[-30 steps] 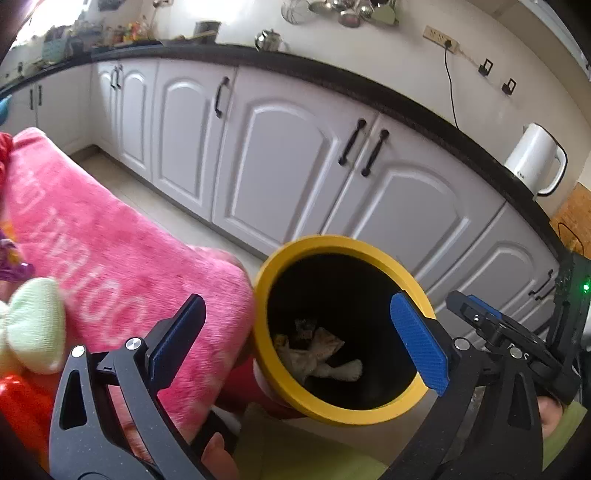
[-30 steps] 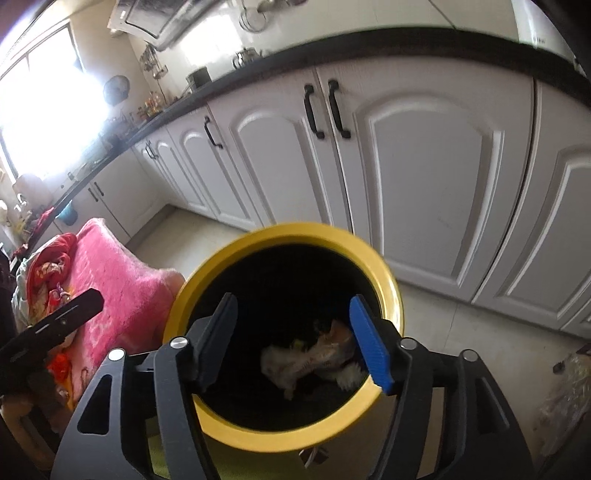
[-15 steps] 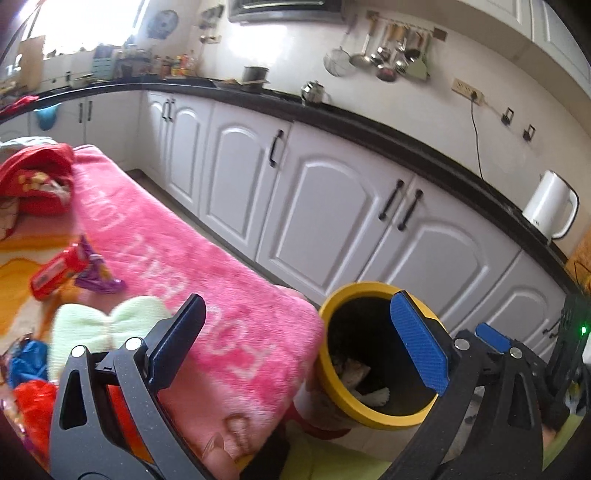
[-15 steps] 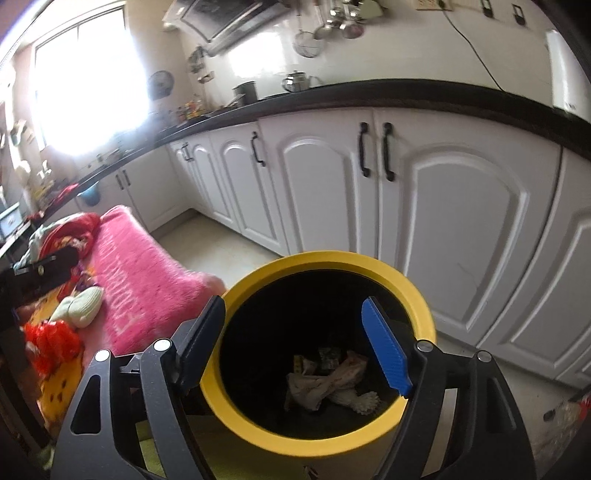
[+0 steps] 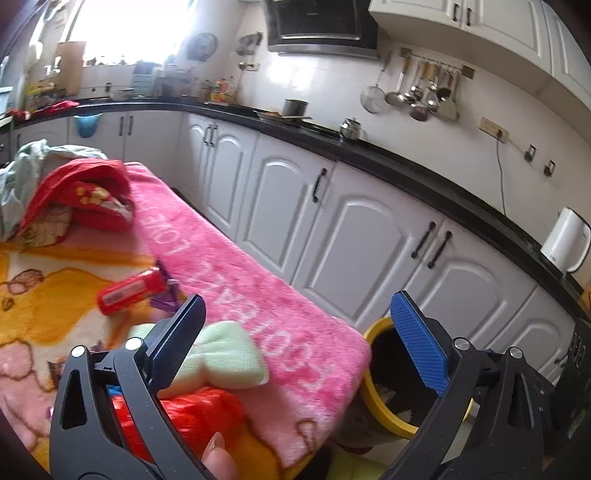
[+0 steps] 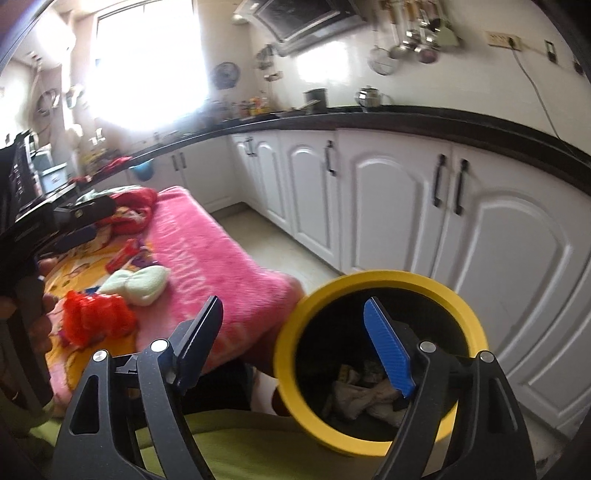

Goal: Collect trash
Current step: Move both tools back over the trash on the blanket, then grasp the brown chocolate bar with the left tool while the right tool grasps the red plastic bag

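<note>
1. Left gripper (image 5: 299,339) hangs with jaws wide apart and empty above the pink towel (image 5: 236,280), where a red wrapper (image 5: 129,291), a pale green bow (image 5: 221,358) and crumpled red plastic (image 5: 199,413) lie
2. Right gripper (image 6: 295,343), jaws just widened, nothing between them, over the yellow-rimmed bin (image 6: 380,280) holding crumpled trash (image 6: 362,398), just beside the towel's end, before white cabinets (image 6: 517,258)

- White kettle (image 5: 565,240) stands on the black countertop (image 5: 406,166) at the right edge of the left wrist view.
- White cabinet doors (image 6: 399,206) with dark handles run below the countertop across the middle.
- Ladles and a strainer (image 5: 417,96) hang on the tiled wall, upper right.
- Range hood (image 5: 321,26) sits top centre.
- Bright window (image 6: 147,62) fills the upper left.
- A small metal teapot (image 5: 350,127) rests on the counter.
</note>
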`<state>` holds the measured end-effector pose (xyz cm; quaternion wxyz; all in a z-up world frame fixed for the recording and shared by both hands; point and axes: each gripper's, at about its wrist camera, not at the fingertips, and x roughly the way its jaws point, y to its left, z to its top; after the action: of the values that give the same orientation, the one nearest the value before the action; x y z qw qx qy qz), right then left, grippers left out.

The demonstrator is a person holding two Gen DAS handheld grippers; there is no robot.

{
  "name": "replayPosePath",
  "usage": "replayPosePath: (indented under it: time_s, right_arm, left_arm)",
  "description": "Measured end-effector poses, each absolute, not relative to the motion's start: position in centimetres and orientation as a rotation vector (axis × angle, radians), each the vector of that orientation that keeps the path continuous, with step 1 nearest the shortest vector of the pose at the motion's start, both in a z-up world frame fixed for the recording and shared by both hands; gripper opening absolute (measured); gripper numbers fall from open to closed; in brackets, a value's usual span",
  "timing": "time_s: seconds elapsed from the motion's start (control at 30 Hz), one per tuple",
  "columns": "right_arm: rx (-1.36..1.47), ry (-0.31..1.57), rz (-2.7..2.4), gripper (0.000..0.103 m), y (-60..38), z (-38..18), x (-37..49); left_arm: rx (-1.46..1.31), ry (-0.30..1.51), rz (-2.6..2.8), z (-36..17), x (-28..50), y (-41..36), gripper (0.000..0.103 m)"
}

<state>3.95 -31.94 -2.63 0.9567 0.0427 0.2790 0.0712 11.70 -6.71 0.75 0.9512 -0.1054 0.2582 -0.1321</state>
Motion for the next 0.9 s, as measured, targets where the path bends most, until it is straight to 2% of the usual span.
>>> replayPosePath:
  time_s: [0.9]
  right_arm:
    - [0.004,0.665,0.521,0.078,-16.4,-0.6,6.0]
  left_arm:
    - [-0.338,0.455,-0.042,3.0,10.2,8.2,0.092]
